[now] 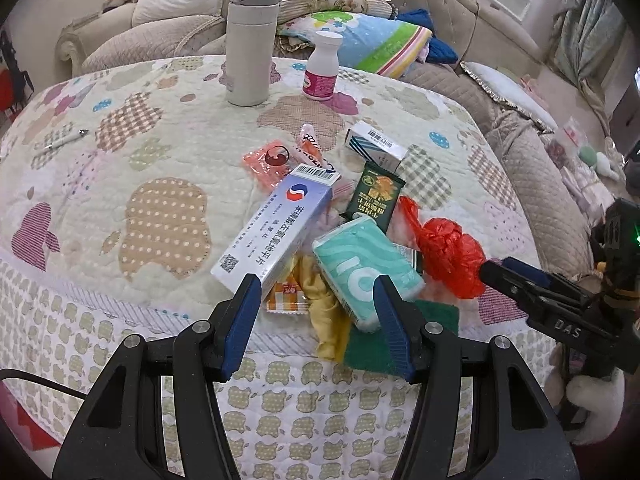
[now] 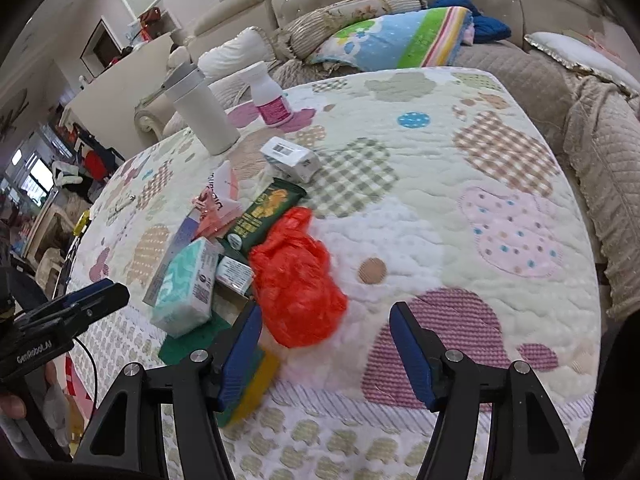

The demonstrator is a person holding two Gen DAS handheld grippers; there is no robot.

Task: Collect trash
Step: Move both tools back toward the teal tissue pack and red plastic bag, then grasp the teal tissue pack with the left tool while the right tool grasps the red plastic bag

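Trash pile lies near table edge, flask behind it.

Soft, even indoor light fills both views, with no hard shadows or glare on the quilt. Strong fisheye bending curves the quilt's edges, and the corners fall to black. The left wrist view is sharp. The right wrist view is slightly smeared by motion, most on the red bag.
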